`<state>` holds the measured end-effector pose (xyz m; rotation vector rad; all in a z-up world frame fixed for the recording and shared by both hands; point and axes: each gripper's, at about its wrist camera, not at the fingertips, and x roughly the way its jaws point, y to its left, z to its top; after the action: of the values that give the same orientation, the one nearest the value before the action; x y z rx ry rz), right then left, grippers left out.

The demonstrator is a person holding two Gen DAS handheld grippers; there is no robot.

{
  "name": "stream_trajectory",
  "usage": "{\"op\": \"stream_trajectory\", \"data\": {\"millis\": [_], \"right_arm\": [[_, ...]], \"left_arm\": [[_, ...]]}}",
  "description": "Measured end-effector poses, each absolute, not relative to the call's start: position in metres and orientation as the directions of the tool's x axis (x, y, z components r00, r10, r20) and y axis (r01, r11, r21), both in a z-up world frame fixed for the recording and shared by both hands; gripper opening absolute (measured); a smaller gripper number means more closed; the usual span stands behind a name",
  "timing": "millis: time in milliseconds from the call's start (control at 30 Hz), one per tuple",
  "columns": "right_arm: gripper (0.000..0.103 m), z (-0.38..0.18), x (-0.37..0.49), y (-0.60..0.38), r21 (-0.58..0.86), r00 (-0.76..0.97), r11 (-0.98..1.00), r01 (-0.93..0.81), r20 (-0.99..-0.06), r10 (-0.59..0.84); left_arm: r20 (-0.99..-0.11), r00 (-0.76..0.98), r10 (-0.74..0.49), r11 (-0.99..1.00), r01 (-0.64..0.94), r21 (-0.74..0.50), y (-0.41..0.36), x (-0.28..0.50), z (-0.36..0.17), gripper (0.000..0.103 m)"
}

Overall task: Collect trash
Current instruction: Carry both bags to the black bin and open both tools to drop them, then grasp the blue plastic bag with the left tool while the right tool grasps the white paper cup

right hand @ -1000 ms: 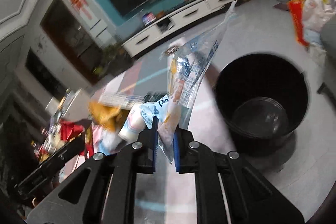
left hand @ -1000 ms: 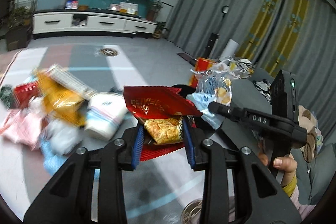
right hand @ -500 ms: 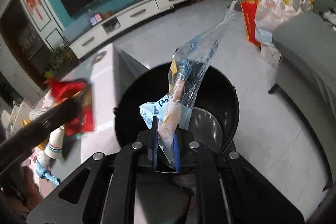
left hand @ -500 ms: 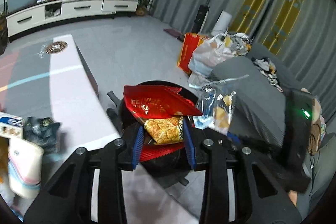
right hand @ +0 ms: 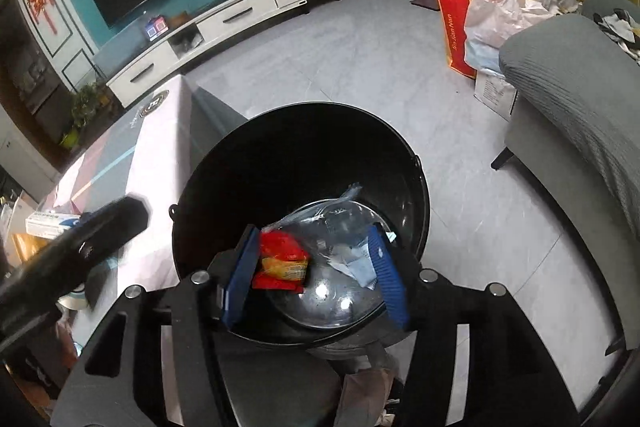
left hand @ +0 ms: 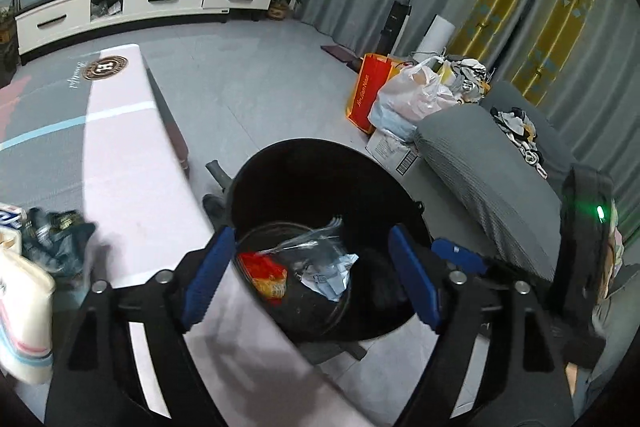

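Red snack pack (right hand: pixel 282 261) & clear bag (right hand: pixel 340 227) lie in black bin (right hand: pixel 224 163), below both grippers' opening, empty fingers (right hand: pixel 240 275).

Below both hand-held grippers the round black plastic bin (right hand: pixel 224 163) gapes unobstructed, a red snack packet (right hand: pixel 282 261) and clear plastic bag (right hand: pixel 340 227) lying at its bottom; the pink-topped bench (left hand: pixel 132 163) edge crowds its left, the grey sofa (left hand: pixel 480 163) its right
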<state>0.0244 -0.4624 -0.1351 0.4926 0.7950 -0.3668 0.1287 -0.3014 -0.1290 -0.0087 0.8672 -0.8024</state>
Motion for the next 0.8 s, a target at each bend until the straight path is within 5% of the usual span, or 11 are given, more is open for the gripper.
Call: {"op": "stream_trajectory", "data": {"millis": [333, 800], "right_arm": [[0.061, -0.109, 0.035, -0.403, 0.451, 0.763, 0.857, 0.250, -0.636, 0.113], [0.061, -0.135, 0.093, -0.278, 0.564, 0.637, 0.826, 0.006, -0.638, 0.431]], "left_arm": [[-0.613, 0.530, -0.585, 0.766, 0.610, -0.204, -0.198, 0.083, -0.096, 0.093], [-0.647, 0.623, -0.440, 0.896, 0.259, -0.361, 0.026, 0.088, -0.109, 0.098]]}}
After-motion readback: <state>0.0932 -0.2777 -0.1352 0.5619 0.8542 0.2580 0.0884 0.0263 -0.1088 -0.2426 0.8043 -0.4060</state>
